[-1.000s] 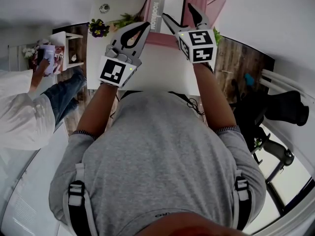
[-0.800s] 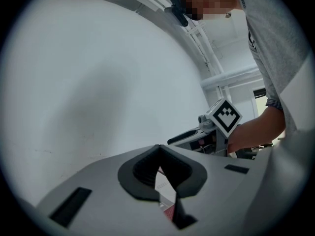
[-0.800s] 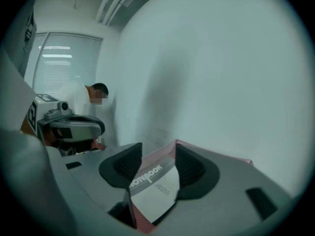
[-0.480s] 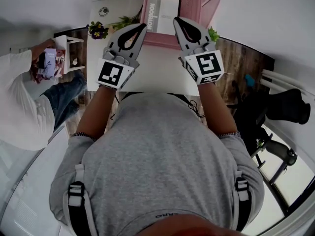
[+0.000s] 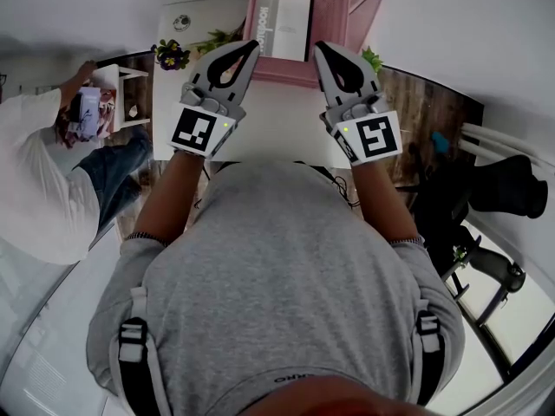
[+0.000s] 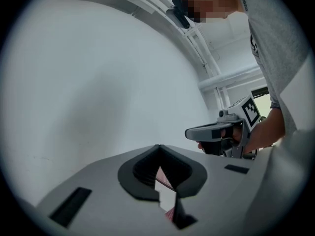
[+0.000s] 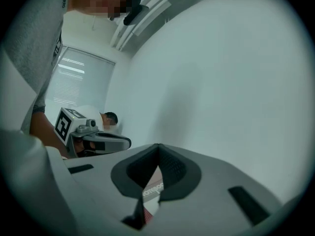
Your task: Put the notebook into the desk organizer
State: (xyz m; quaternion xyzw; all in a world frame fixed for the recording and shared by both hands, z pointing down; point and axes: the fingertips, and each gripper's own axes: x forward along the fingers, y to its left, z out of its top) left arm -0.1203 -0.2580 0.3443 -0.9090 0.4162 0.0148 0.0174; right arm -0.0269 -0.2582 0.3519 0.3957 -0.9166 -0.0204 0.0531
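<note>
Pink organizer (image 5: 360,7) sits on white desk (image 5: 273,121) against white wall (image 5: 468,33).

The bare white desk (image 5: 277,128) between my left gripper (image 5: 251,47) and my right gripper (image 5: 320,48) is free to pass. Straight ahead, the pink organizer (image 5: 364,7) stands in the way. The notebook (image 5: 286,22) fills its left side. A flower pot (image 5: 172,54) stands off to the left.

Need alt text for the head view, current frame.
A grey notebook sits in the pink desk organizer at the back of a white desk. The left tongs and right tongs, both shut and empty, hover side by side in front of it.
</note>
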